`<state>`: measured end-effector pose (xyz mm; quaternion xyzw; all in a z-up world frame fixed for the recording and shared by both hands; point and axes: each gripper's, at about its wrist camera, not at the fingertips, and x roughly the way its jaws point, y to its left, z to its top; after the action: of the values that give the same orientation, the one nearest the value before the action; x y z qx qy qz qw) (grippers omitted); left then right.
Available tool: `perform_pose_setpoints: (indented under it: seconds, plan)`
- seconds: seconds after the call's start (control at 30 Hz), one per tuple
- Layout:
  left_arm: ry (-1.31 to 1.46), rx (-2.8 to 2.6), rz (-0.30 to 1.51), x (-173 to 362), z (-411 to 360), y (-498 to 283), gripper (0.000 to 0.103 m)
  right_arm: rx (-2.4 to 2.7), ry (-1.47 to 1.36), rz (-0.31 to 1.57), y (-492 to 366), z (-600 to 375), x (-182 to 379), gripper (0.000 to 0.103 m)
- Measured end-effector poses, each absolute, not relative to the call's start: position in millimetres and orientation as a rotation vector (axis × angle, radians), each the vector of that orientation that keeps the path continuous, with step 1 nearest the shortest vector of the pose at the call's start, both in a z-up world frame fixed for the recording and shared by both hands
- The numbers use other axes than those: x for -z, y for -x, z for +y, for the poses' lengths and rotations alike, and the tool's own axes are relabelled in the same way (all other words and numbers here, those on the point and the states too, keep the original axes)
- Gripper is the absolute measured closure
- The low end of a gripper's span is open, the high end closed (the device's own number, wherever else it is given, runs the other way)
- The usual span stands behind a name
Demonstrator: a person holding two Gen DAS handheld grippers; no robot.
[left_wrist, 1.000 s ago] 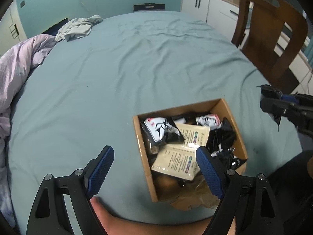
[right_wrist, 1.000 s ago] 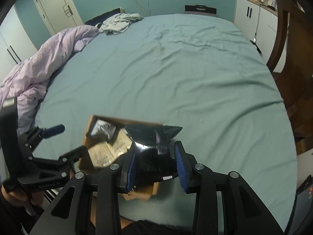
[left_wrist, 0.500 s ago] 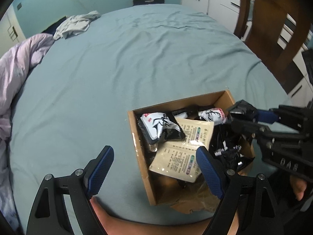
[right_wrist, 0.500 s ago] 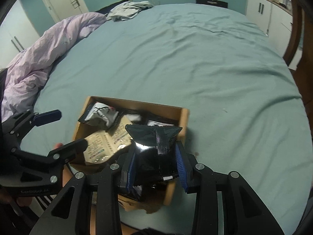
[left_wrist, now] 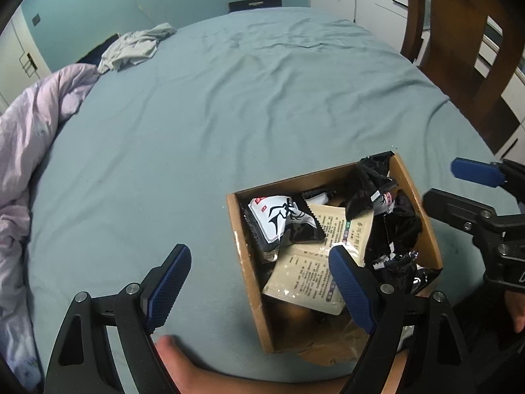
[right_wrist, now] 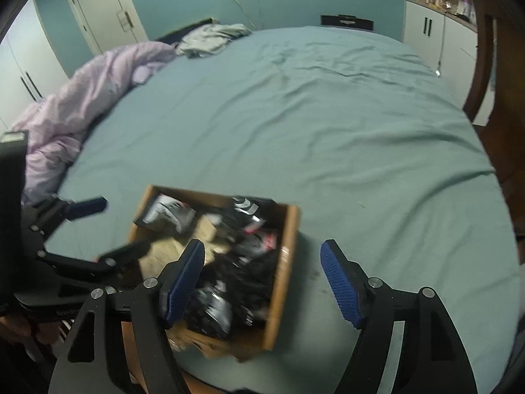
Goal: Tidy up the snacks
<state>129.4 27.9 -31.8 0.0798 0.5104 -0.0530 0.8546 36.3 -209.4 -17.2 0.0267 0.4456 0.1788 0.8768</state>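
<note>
Two grippers flank your cardboard box (left_wrist: 426, 229) of snack packets (left_wrist: 282, 220): left gripper (left_wrist: 259, 282) wide and empty, right gripper (right_wrist: 262, 275) just sprung open, nothing between its pads.

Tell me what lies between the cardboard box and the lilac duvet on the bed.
Only bare teal sheet lies between the cardboard box and the lilac duvet, shown in the left wrist view.

Two wrist fisheyes angled steeply down, close above the shared cardboard box (left_wrist: 331, 177) (bed (right_wrist: 328, 115) beyond).
</note>
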Motion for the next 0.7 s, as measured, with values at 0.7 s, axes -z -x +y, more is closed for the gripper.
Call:
perform_pose_setpoints:
  seconds: [0.7]
  plan:
    - [-0.151, 0.093, 1.066, 26.0, 34.3, -134.0, 0.014, -0.269, -0.015, 0.993, -38.5, -200.0, 30.5, 0.031]
